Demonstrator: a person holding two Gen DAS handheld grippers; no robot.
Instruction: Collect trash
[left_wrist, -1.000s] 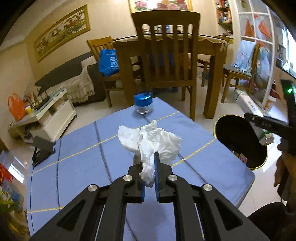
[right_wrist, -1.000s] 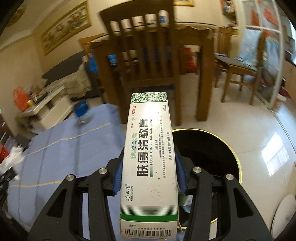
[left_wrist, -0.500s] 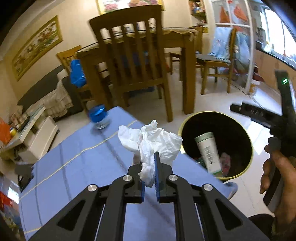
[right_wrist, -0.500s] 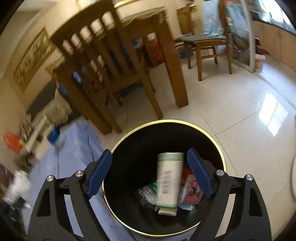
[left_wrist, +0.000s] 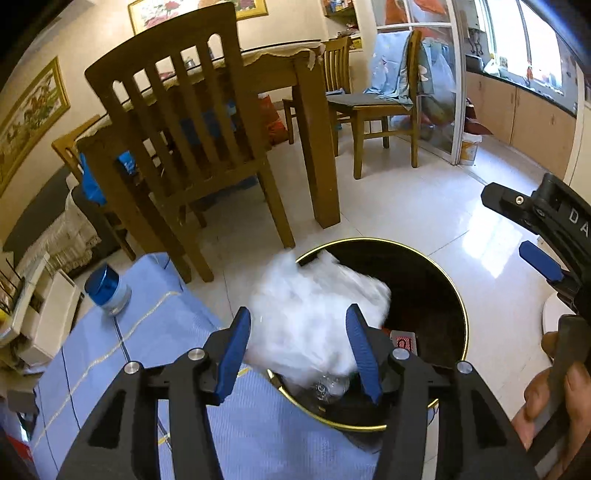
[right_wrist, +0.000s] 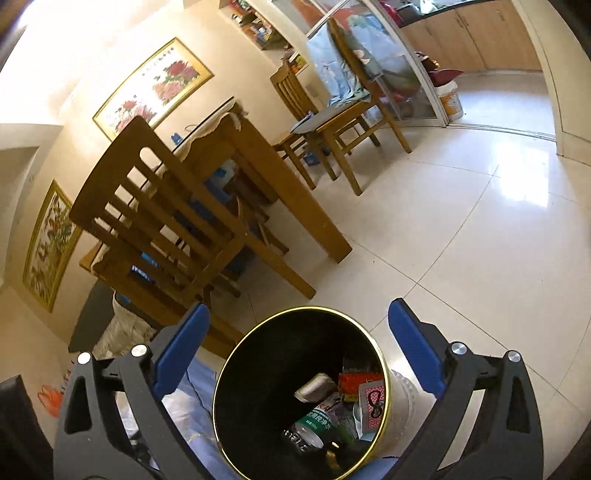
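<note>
**Tissue let go over the bin**

The left gripper (left_wrist: 299, 339), black-armed with blue pads, hangs over the near rim of the round black trash bin with a gold rim (left_wrist: 463, 317). Its jaws are opening, and the crumpled white tissue (left_wrist: 314, 314) shows as a blurred shape between them, touching neither pad as far as I can tell. The tissue sits partly over the bin's mouth and partly over its left edge.

The right gripper (right_wrist: 299, 347) is spread about as wide as it goes, its jaws opening with nothing between them. Through the gap I look straight down into the bin (right_wrist: 229, 373), which holds a green-labelled plastic bottle (right_wrist: 314, 421), a pale tube-shaped box (right_wrist: 314, 387) and a red playing card marked eight (right_wrist: 373, 402). From the left wrist view, the person's right hand (left_wrist: 557, 402) wraps the handle at the picture's right side.

The bin stands on the pale tiled floor (left_wrist: 406, 206), just beside the table under a light-blue cloth (left_wrist: 155, 332). A small clear jar with a blue lid (left_wrist: 107, 290) stands upright on the cloth's far corner. A slatted wooden chair (left_wrist: 184, 122) stands beyond.
</note>
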